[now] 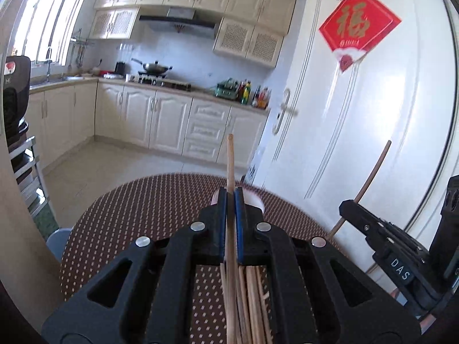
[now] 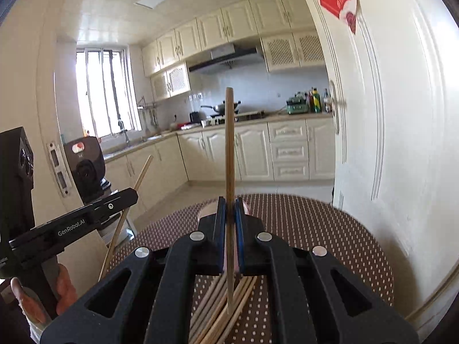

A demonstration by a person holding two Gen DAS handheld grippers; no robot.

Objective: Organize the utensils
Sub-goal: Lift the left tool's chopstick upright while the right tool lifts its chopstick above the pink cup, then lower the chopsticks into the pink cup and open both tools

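Left gripper [image 1: 230, 197] and right gripper [image 2: 230, 207] each clamped on one upright pale wooden chopstick [image 1: 230, 160]: thin sticks risk pivoting, slipping onto loose pile [image 2: 218, 312].

Two grippers are up over the table: the left gripper [image 1: 230, 197] pinches one chopstick [image 1: 229, 160], the right gripper [image 2: 229, 206] pinches one more [image 2: 229, 143]. Under them lies one loose pile of chopsticks [image 2: 218, 309], too overlapped to count exactly. One round dotted table [image 2: 330, 229].
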